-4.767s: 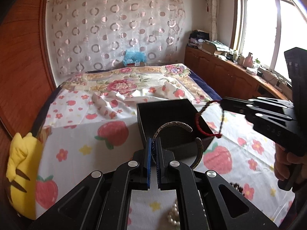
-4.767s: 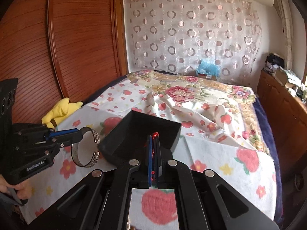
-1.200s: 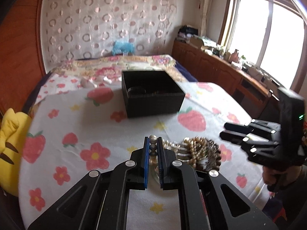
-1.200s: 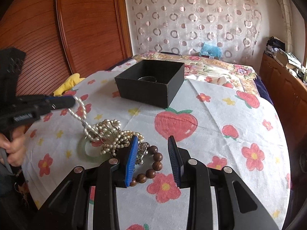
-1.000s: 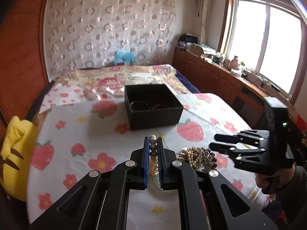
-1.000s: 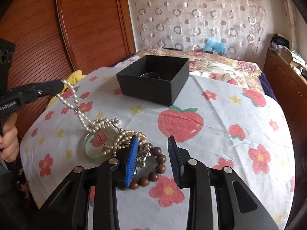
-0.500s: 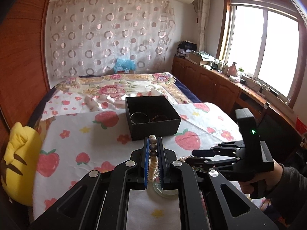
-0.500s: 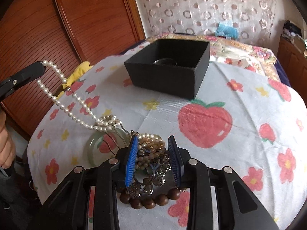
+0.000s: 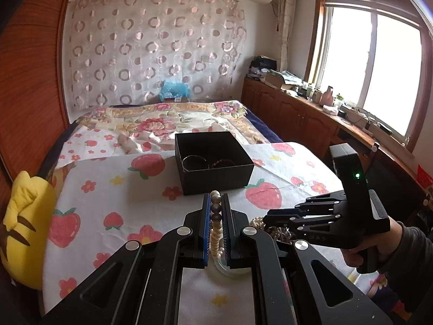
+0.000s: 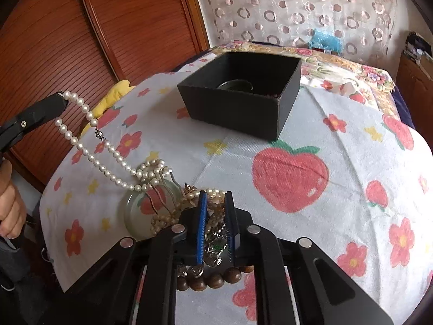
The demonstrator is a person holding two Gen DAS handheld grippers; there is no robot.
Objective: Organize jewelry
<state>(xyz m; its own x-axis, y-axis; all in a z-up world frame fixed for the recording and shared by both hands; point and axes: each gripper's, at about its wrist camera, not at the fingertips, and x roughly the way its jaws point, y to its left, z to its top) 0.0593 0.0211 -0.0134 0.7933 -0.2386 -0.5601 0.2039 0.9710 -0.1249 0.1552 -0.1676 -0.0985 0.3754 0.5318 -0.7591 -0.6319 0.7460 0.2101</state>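
My left gripper (image 9: 215, 200) is shut on a white pearl necklace (image 9: 216, 233) and holds it up above the cloth; in the right wrist view the left gripper (image 10: 61, 100) shows at the left with the pearl strand (image 10: 102, 157) hanging down to the pile. My right gripper (image 10: 215, 203) is lowered over the jewelry pile (image 10: 213, 233), jaws narrowed around the metal pieces; whether it grips is unclear. A pale green bangle (image 10: 135, 211) and a brown bead bracelet (image 10: 211, 280) lie in the pile. The black box (image 10: 243, 97) holds a silver bangle (image 9: 192, 160) and a dark bracelet (image 9: 222, 163).
A fruit and flower print cloth (image 10: 338, 140) covers the surface. A yellow plush toy (image 9: 21, 230) sits at the left edge. A wooden wardrobe (image 10: 94, 35) stands on the left, cabinets and a window (image 9: 365, 67) on the right.
My left gripper has lifted the pearl necklace higher, drawing the strand out of the pile. My right gripper has come down onto the pile and its jaws have narrowed.
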